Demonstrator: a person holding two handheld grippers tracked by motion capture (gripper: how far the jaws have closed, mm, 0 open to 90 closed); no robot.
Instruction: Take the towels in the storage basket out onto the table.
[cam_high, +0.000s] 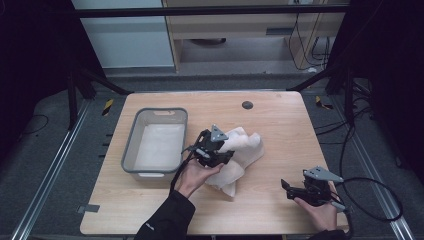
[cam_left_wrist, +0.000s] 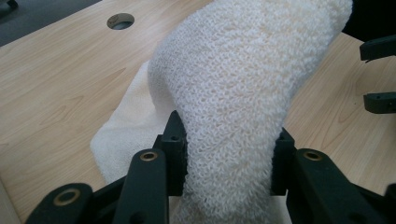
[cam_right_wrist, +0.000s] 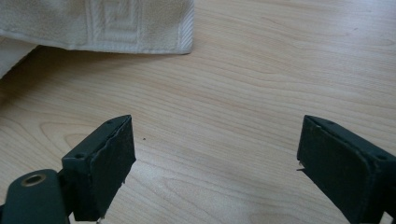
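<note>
The left gripper (cam_high: 216, 148) is positioned near the middle of the table (cam_high: 280, 125), held by the person's left hand (cam_high: 192, 176), whose dark sleeve (cam_high: 167, 220) enters from the bottom edge of the high view. Its jaws are closed on a thick fold of the white towel (cam_high: 240, 150); in the left gripper view the looped terry cloth of the towel (cam_left_wrist: 233, 93) is bunched between the two black jaws and rises upward and to the right, away from the camera, while a flatter part of the same towel lies on the table below and to the left. The towel sits crumpled on the wooden table, just to the right of a grey plastic basin (cam_high: 131, 145), and does not touch the basin as far as the high view shows. The basin stands on the left half of the table with a pale lining visible at its bottom. The right gripper (cam_high: 290, 189) rests low over the near right corner of the table, held by the right hand (cam_high: 320, 212), well apart from the towel. Its jaws are spread wide with only bare wood between them; the right gripper view shows a patterned hem of the towel (cam_right_wrist: 107, 23) at the upper left. A small dark round hole (cam_high: 247, 105) is set in the table toward its far edge.
</note>
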